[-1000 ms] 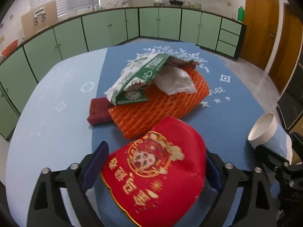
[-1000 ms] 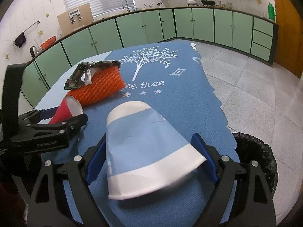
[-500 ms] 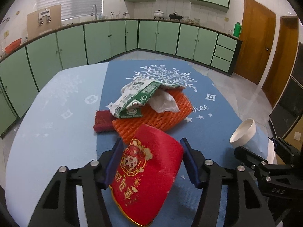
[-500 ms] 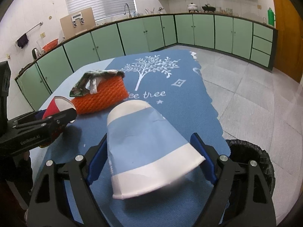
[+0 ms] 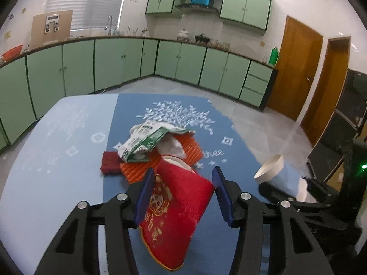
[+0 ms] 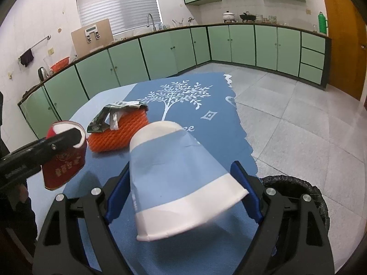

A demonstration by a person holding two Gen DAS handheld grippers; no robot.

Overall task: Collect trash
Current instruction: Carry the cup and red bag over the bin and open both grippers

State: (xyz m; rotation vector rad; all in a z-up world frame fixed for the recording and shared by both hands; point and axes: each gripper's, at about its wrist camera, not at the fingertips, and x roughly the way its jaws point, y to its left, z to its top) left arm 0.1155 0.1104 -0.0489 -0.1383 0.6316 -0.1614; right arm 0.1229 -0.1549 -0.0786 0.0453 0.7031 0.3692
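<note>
My left gripper, its jaws just having closed in, clamps the red cup by its sides and holds it clear of the blue cloth, near the pile of orange foam net, green carton and dark red sponge. My right gripper stands wide yet grips the blue-and-white cup, mouth toward the camera, above the cloth edge, beside the black-lined bin on the floor
</note>
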